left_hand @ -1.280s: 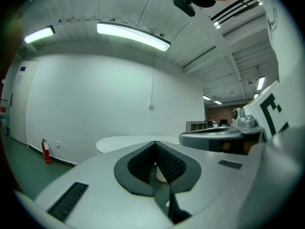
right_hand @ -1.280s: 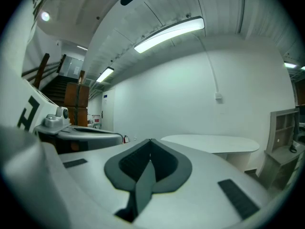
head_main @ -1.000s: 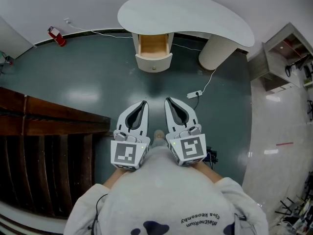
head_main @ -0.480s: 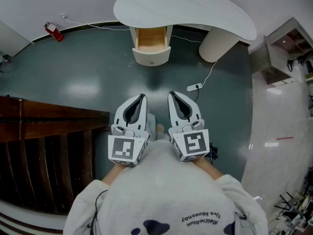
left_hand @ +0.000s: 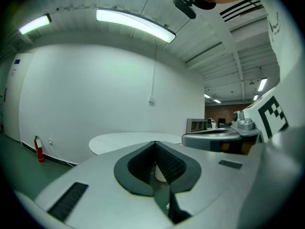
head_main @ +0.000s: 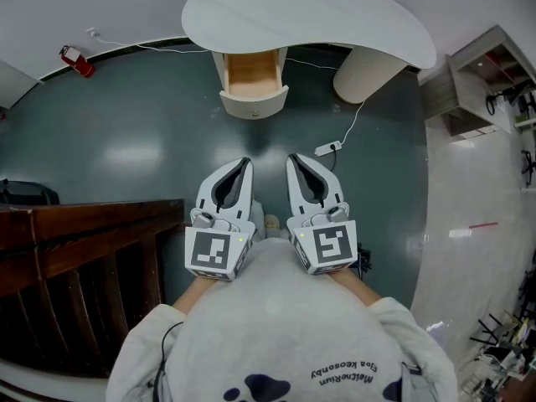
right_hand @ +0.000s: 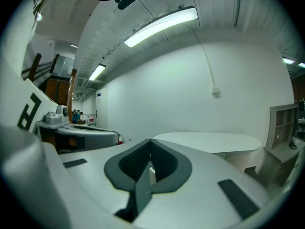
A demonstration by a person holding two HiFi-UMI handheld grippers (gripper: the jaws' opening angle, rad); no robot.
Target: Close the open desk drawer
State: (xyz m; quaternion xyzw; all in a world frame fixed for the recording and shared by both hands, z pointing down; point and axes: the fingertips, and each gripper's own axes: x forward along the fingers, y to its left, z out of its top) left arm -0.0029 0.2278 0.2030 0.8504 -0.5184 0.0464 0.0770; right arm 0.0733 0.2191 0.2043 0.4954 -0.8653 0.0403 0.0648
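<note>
In the head view, the drawer is seen pulled out from under the rounded white desk, at the top of the picture and well apart from both grippers. Its pale wooden inside is bare, and its curved cream front carries a small round knob at the middle. The left gripper and the right gripper are held side by side close to the person's body, over the dark green floor, and both are aimed toward the drawer. A power strip lies on the floor between the right gripper and the desk's round leg (its cable is best stepped over, not on). The step in hand is judged to be the approach. The gap must be closed first, and the front should then be met squarely, near the knob, so that the drawer is pushed straight in and not skewed.

In the left gripper view, the jaws are seen pressed together with nothing between them. The desk top is made out beyond their tip, but the drawer cannot be picked out clearly.

In the right gripper view, the jaws are likewise brought together and nothing is held. The white desk top is seen ahead and to the right. Closed tips are judged well suited to a flat push.
</note>
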